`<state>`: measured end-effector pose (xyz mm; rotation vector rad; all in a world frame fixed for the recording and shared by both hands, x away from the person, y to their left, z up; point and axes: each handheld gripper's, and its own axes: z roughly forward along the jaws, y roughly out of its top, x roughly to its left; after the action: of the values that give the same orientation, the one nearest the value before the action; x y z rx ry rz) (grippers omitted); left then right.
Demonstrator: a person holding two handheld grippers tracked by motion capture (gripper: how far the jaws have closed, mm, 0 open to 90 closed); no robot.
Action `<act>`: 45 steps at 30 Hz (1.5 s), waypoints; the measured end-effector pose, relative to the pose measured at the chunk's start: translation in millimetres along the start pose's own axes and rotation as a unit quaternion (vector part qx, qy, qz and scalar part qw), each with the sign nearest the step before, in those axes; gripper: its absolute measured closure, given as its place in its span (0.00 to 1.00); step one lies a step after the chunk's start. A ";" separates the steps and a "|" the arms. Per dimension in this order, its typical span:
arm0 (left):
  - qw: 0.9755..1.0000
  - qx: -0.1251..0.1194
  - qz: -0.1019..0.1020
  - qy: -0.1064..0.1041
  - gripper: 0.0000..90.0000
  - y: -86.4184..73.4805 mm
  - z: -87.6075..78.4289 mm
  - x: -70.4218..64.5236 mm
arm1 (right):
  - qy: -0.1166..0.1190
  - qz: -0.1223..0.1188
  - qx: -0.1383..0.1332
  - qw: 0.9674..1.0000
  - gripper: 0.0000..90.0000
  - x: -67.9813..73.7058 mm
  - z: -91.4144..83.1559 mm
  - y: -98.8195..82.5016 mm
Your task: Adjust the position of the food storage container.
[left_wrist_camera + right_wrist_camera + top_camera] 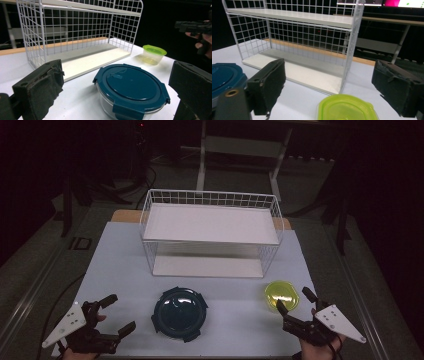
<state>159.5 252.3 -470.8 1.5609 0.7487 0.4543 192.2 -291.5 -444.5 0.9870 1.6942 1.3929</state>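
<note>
Right now both grippers gape wide w/ nothing held: right gripper (292,302) has the green-lidded tub (282,295) just ahead betw. its jaws, left gripper (116,314) sits beside the blue-lidded container (179,313), so a hurried close may shove either toward the wire shelf (210,200) beyond.

A white wire rack (210,222) with two shelves stands on the pale table (115,265)

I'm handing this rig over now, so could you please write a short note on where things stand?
Left gripper: open, holding nothing, beside the blue-lidded container.
Right gripper: open, holding nothing, jaws at the green-lidded container.
Both containers stand on the table in front of the wire shelf rack, lids on.
Done: nothing moved yet, both shelves bare.
Left: probably grasp each container and set it in the rack.
</note>
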 end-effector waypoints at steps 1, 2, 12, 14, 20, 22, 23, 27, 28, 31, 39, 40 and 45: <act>1.000 0.000 0.002 -0.007 0.00 3.6 -0.2 -1.1 | 0.004 -0.001 -0.002 1.000 0.12 1.6 0.2 0.5; 1.000 0.002 0.003 -0.010 0.00 7.3 -0.2 -1.9 | 0.006 -0.002 -0.004 1.000 0.12 2.3 -0.1 0.9; 0.998 0.051 0.032 -0.006 0.15 32.3 2.2 4.3 | 0.003 0.008 0.002 1.000 0.12 1.8 2.2 1.1; 0.998 0.060 0.027 -0.012 0.25 32.2 4.3 7.9 | 0.004 0.006 0.001 1.000 0.12 2.2 2.2 1.3; 0.996 0.082 0.007 -0.019 0.41 23.2 12.6 14.2 | -0.001 0.014 0.008 1.000 0.12 0.9 3.2 0.7; 0.995 0.096 0.001 -0.023 0.48 18.8 15.8 15.3 | -0.002 0.016 0.010 1.000 0.12 0.6 4.0 0.2; 0.994 0.106 0.000 -0.023 0.50 16.6 17.4 15.5 | -0.001 0.016 0.009 1.000 0.12 0.7 4.1 0.1; 0.988 0.151 0.005 -0.019 0.59 8.1 25.2 14.6 | 0.002 0.015 0.008 1.000 0.12 1.6 4.4 0.4; 0.987 0.159 0.009 -0.016 0.60 6.6 26.4 14.3 | 0.002 0.015 0.009 1.000 0.12 1.5 4.6 0.2; 0.984 0.178 0.012 -0.017 0.69 1.9 27.6 14.9 | -0.001 0.018 0.010 1.000 0.14 0.9 4.4 -0.1; 0.970 0.240 0.009 -0.047 0.92 -16.3 35.5 10.0 | 0.000 0.015 0.012 1.000 0.15 0.5 4.7 -0.3; 0.968 0.247 0.012 -0.048 0.94 -18.5 37.2 8.6 | -0.001 0.015 0.012 1.000 0.15 0.5 4.7 -0.3; 0.959 0.277 0.015 -0.061 0.98 -26.5 44.5 5.7 | 0.001 0.021 0.013 1.000 0.14 -0.3 4.9 -0.9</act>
<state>188.5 224.1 -503.8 2.1038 0.7974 0.1691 196.6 -289.8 -446.1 1.0409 1.7052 1.4029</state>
